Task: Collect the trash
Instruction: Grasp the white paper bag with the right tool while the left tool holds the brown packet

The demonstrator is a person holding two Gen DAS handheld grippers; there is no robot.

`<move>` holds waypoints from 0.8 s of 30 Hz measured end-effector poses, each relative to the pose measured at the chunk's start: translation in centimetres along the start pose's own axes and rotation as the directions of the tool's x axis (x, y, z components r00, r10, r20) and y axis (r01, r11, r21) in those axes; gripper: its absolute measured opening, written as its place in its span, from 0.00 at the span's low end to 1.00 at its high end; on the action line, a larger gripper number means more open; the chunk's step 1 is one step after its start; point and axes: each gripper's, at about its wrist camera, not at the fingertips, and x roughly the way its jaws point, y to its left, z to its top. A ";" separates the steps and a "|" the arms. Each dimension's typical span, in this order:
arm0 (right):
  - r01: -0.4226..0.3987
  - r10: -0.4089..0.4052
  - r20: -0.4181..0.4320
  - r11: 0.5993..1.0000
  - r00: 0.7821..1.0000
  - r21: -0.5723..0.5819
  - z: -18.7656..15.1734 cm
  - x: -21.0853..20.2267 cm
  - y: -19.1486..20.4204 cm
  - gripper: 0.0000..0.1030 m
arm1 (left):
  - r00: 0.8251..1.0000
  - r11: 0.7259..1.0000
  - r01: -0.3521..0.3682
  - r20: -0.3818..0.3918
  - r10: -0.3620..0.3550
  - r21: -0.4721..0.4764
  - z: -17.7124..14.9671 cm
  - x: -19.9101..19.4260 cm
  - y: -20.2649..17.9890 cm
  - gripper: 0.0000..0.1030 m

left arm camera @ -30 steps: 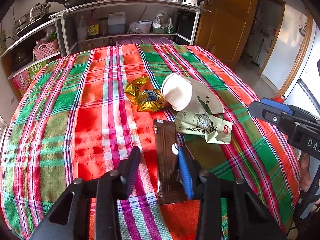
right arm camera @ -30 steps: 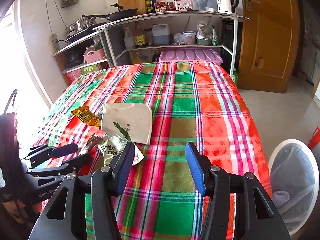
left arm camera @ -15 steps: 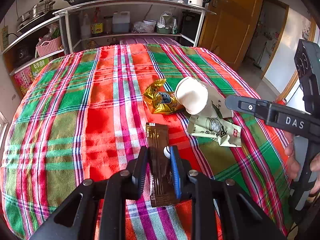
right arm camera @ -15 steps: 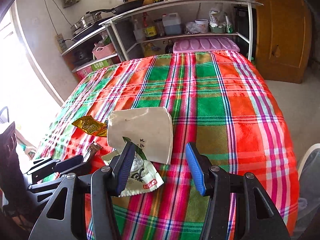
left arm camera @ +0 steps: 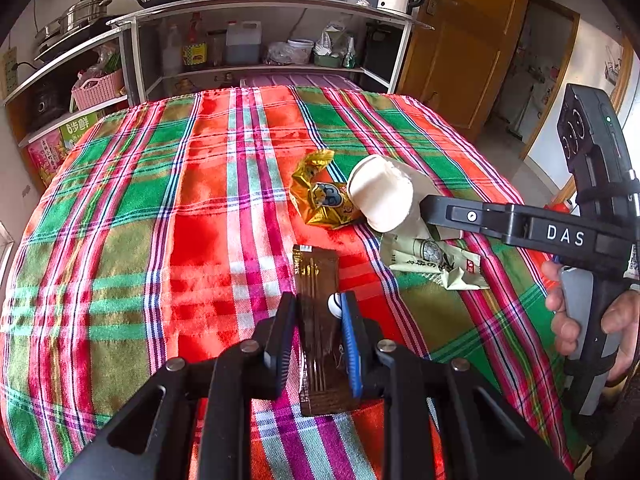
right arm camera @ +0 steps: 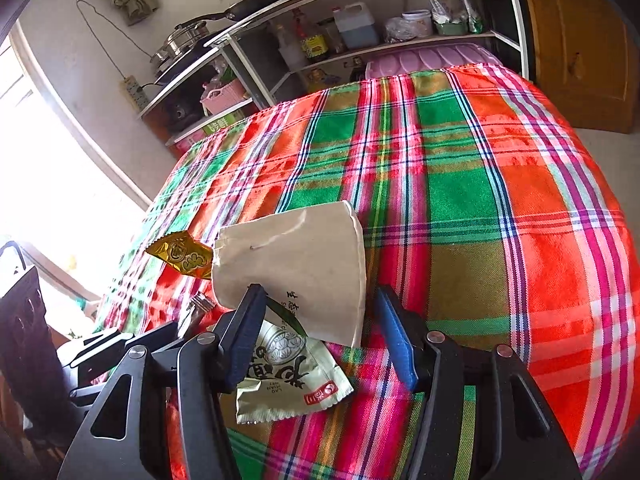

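Note:
On the plaid tablecloth lies a dark brown wrapper, and my left gripper is shut on its near half. A tipped white paper cup, a gold foil wrapper and a pale green sachet lie just beyond. My right gripper hovers over the cup's rim end and the sachet, its jaws opening wide; the pads touch nothing. In the left wrist view it reaches in from the right, held by a hand.
A metal shelf unit with bottles, pans and a kettle stands behind the table. A wooden door is at the back right. The cloth drops off at the table's right edge.
My left gripper has closed onto the brown wrapper. My right gripper has moved in toward the cup and sachet, dipped lower and rolled, and its jaws stand slightly wider.

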 end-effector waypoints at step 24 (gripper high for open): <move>-0.016 0.017 0.008 0.996 1.000 -0.088 -1.5 -0.3 2.1 0.03 | 1.000 1.000 0.002 0.001 -0.002 -0.005 0.0 0.0 0.1 0.23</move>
